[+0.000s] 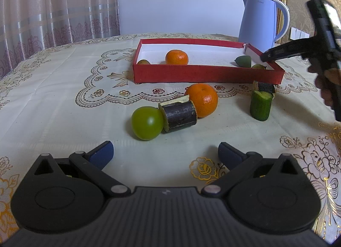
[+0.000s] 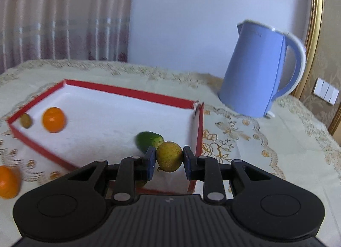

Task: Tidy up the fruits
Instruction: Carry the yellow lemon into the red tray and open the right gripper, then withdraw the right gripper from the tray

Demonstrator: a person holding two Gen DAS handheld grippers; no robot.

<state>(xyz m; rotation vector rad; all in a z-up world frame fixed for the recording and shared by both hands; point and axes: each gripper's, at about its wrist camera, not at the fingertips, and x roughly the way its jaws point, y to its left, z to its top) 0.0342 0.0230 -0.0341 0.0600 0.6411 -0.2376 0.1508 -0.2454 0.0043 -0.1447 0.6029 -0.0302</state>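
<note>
yellow-green fruit [image 2: 169, 156] clenched in right tongs [image 2: 168, 159] above red tray [image 2: 132, 92] corner; round skin may slip, roll out. left tongs [image 1: 165, 153] released, empty.

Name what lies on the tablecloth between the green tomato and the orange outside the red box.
A short dark cylinder piece lies on its side between the green tomato and the orange, touching both. This shows in the left wrist view.
</note>
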